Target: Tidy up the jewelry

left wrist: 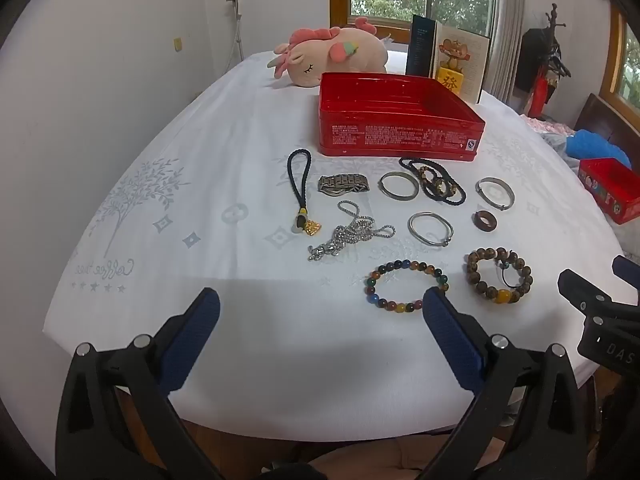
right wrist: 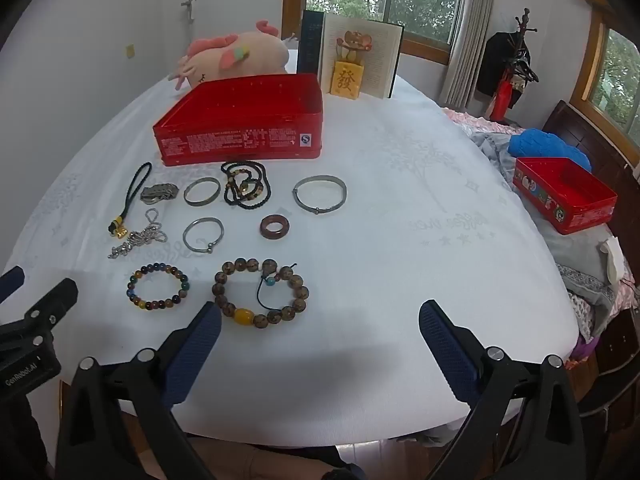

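An open red tin (left wrist: pixel 400 138) (right wrist: pixel 240 144) stands on the white tablecloth. In front of it lie several pieces: a black cord charm (left wrist: pixel 299 188), a metal watch band (left wrist: pixel 343 185), silver bangles (left wrist: pixel 399 186) (right wrist: pixel 319 199), black bead strands (left wrist: pixel 434 180), a silver chain (left wrist: pixel 348 236), a brown ring (right wrist: pixel 275 227), a multicoloured bead bracelet (left wrist: pixel 406 285) (right wrist: pixel 158 286) and a brown bead bracelet (left wrist: pixel 499 280) (right wrist: pixel 260 294). My left gripper (left wrist: pixel 320 308) is open above the near cloth, its right fingertip overlapping the multicoloured bracelet. My right gripper (right wrist: pixel 320 320) is open, its left fingertip beside the brown bracelet. Nothing is held.
A pink plush toy (left wrist: pixel 332 56), an open book (right wrist: pixel 360 60) and a yellow figurine block (right wrist: pixel 346 82) stand behind the tin. A second red box (right wrist: pixel 564 196) rests on bedding at the right. The table edge (right wrist: pixel 320 432) runs close below the grippers.
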